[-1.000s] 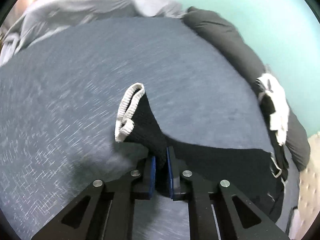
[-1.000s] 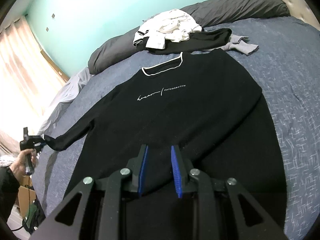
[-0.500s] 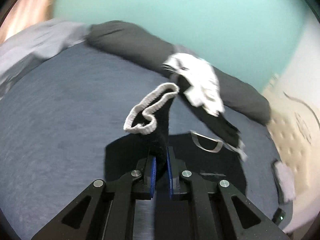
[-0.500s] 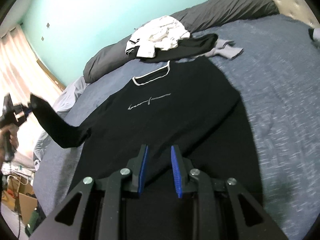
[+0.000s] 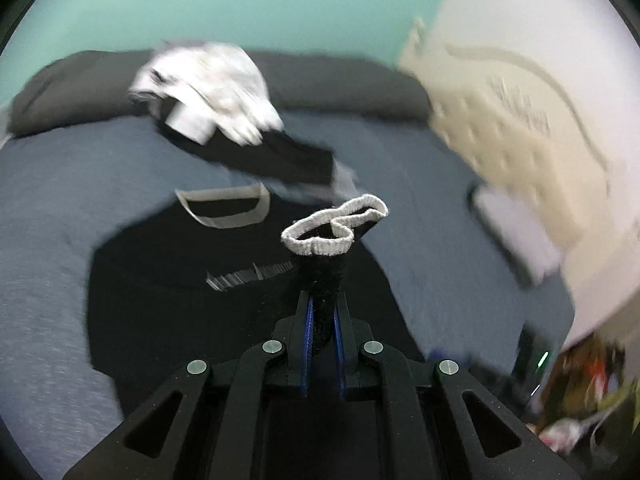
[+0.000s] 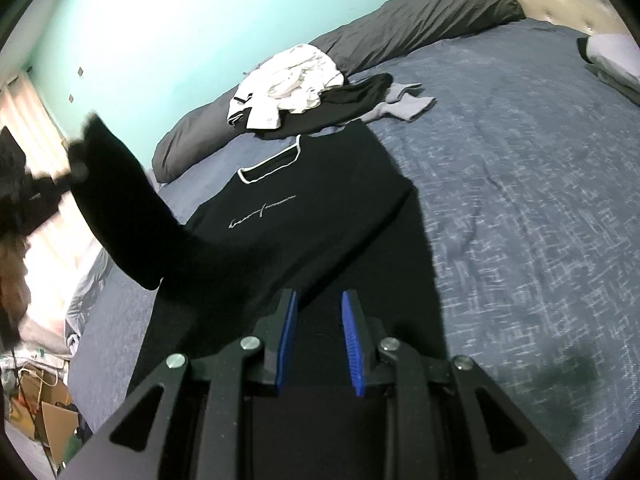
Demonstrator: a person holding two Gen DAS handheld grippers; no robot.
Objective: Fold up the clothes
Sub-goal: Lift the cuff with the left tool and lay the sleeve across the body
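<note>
The left gripper [image 5: 322, 316] pinches the black sleeve [image 5: 326, 276] up to fold it over the shirt [image 6: 320, 216], while the right gripper [image 6: 320, 344], fingers apart and empty, waits above the hem.

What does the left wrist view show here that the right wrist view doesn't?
Only the left wrist view: the left tool shut on the sleeve, its white cuff poking up between the fingers.

Only the right wrist view: the right tool open over the hem, and a grey garment beside the pile.

Both: the black sweater flat on the bed, and the white clothes pile.
</note>
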